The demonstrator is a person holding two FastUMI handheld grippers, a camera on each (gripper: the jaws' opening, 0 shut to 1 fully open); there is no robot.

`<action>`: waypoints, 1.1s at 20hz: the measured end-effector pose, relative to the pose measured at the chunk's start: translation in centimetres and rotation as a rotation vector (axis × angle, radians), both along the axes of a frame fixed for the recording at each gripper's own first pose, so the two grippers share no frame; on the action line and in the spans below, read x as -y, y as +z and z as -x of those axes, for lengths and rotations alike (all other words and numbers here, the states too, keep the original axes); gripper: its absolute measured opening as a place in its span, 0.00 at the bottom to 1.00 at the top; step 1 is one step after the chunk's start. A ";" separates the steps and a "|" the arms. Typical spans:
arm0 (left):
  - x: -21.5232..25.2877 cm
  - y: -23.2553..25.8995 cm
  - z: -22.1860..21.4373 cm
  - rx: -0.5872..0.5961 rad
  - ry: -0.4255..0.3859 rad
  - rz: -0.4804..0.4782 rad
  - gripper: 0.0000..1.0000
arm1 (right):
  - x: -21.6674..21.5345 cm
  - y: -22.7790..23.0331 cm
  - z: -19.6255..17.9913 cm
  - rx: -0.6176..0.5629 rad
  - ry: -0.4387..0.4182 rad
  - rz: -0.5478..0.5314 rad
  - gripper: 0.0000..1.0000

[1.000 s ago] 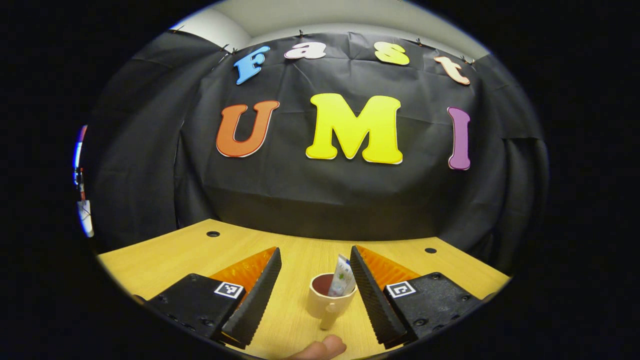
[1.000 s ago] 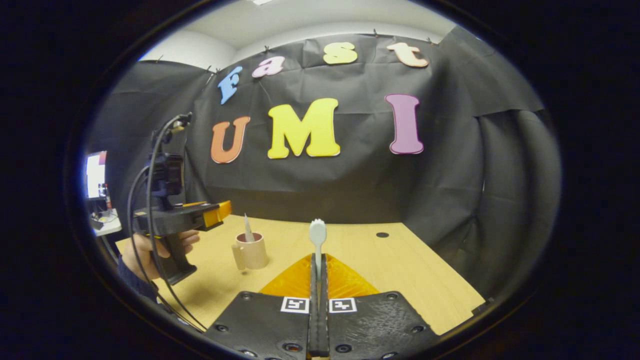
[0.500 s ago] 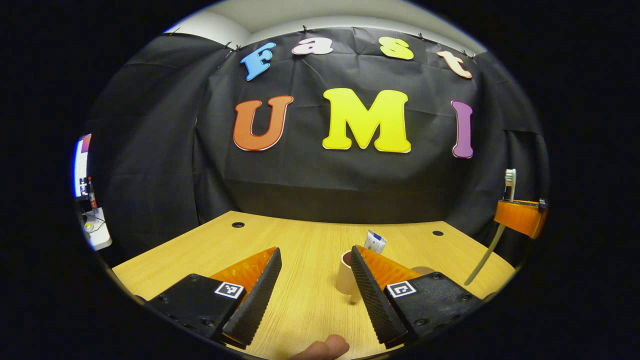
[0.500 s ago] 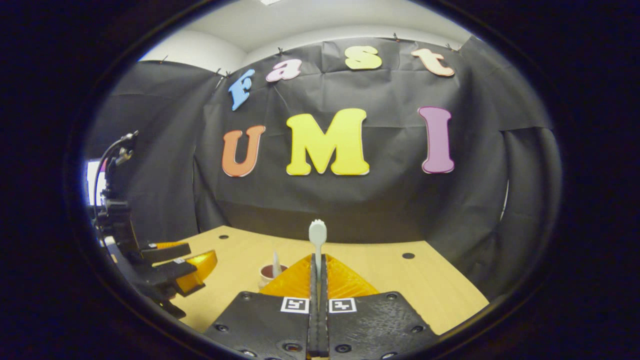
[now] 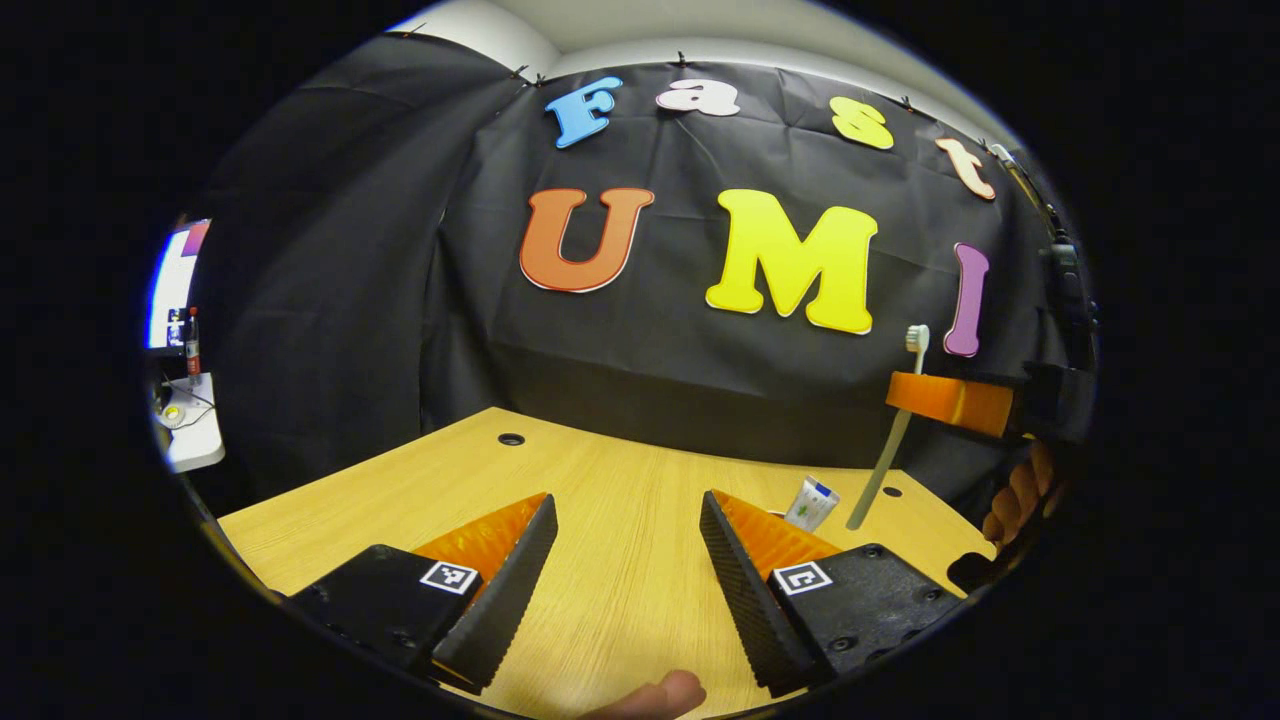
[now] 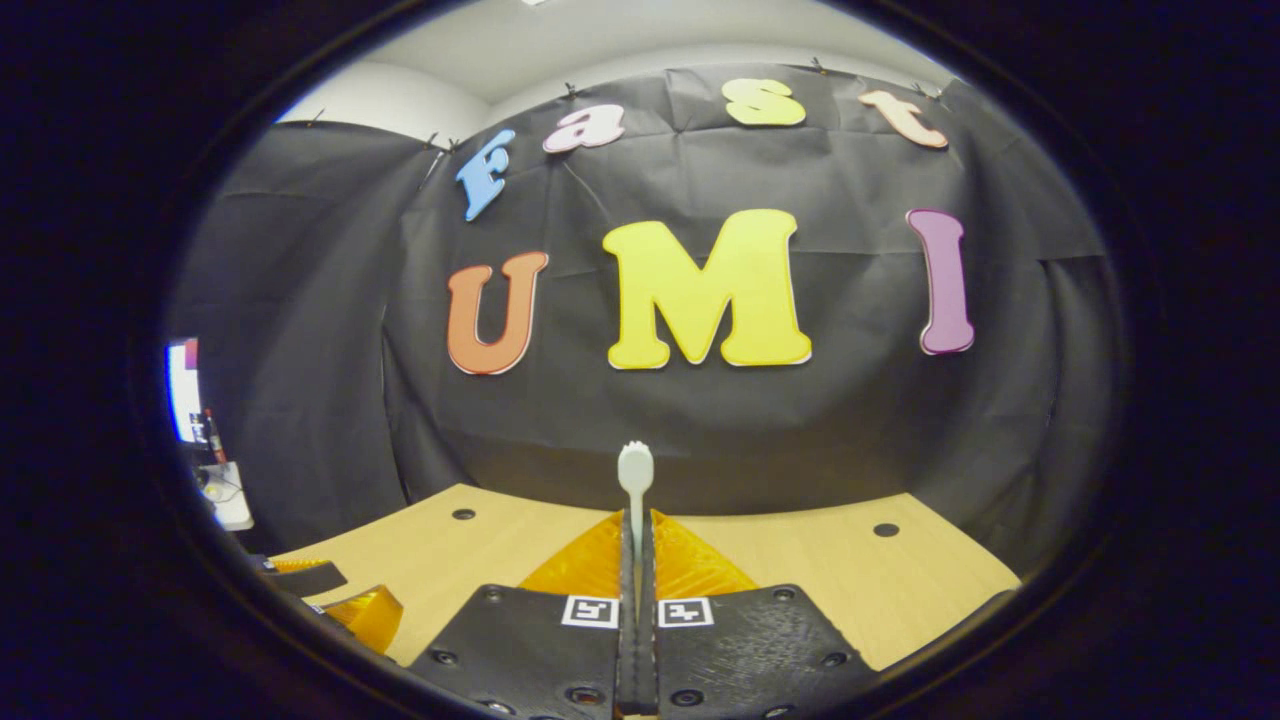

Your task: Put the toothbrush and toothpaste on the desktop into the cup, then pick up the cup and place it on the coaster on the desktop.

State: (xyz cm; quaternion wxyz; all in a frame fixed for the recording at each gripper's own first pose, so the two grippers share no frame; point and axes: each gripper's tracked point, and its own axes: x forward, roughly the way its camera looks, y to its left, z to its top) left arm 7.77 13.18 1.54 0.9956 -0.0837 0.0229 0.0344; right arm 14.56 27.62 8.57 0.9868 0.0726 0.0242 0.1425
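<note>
Over the wooden desktop (image 5: 600,500), left gripper (image 5: 620,560) fingers spread; right gripper (image 6: 637,600) fingers clench the toothbrush (image 6: 635,475).

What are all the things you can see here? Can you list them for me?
toothbrush: 1, white, pinched upright in the right gripper, above the desk
toothpaste: 1, white tube with a blue end, its top pokes up behind the left gripper's finger
desk: 1, light wood, with small dark round holes near the back
side table: 1, white, far left past the black cloth, with small items on it
thumb: 1, tip at the bottom edge of the left gripper view
left gripper: 1, open over the desk
right gripper: 1, shut on the toothbrush
</note>
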 end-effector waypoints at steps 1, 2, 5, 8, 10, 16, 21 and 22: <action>-0.1 0.2 -0.1 0.008 -0.003 0.001 0.92 | -1.0 0.1 -0.4 0.003 0.003 0.003 0.02; 0.0 0.3 -0.1 0.018 -0.014 0.004 0.92 | -2.1 0.1 -0.7 0.008 0.012 0.004 0.00; -0.1 0.0 -0.3 0.015 -0.026 0.007 0.92 | -4.0 -1.0 -2.1 0.008 0.012 0.026 0.00; 0.2 0.3 -0.2 0.025 -0.036 0.009 0.92 | -4.8 -2.3 -3.6 -0.003 0.000 0.038 0.02; 0.6 0.6 -0.2 0.038 -0.052 0.004 0.92 | -4.6 -3.5 -4.3 -0.024 -0.009 0.035 0.00; 0.4 0.1 -0.4 0.030 -0.054 0.003 0.92 | -4.7 -4.5 -4.5 -0.062 0.037 0.006 0.51; 0.8 -0.3 -0.5 0.018 -0.066 0.009 0.92 | -2.9 -4.2 -4.4 -0.047 -0.004 0.007 0.90; 1.1 -0.2 -0.6 0.017 -0.068 0.011 0.92 | -2.5 -4.2 -4.3 -0.046 -0.010 0.012 0.95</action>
